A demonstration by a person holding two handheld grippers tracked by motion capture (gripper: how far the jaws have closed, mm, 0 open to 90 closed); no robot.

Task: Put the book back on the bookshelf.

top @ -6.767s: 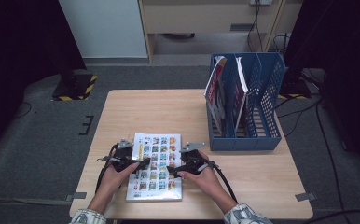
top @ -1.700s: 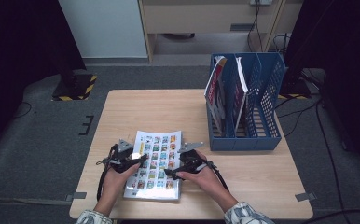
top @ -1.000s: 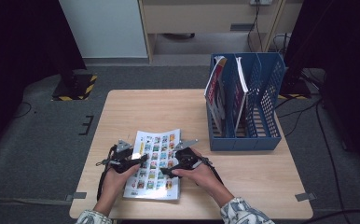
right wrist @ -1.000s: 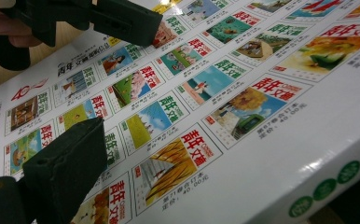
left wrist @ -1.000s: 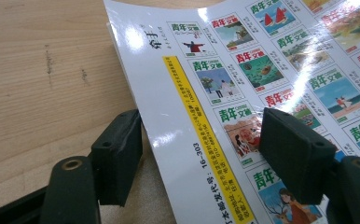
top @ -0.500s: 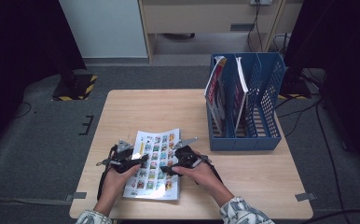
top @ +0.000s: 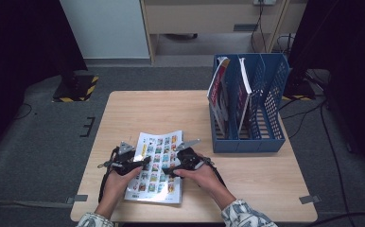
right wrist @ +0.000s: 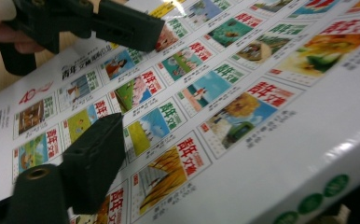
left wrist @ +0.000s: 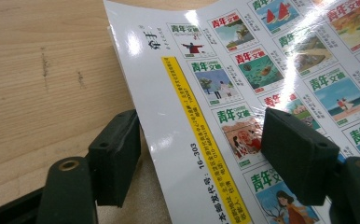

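Magazine (top: 157, 165) newly angled, file rack (top: 248, 109) rightward

Office or lab: carpet floor (top: 43, 156), wood desk (top: 152, 111), file rack (top: 256, 113), cables (top: 327, 137)

The white magazine (top: 158, 166) near the table's near edge bears a grid of colourful little pictures and a yellow stripe, on a pale wood-grain table (top: 171, 109) with a blue slotted file rack (top: 265, 118) at far right.

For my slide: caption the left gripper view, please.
Left tool straddling the edge of a magazine on the wooden table.
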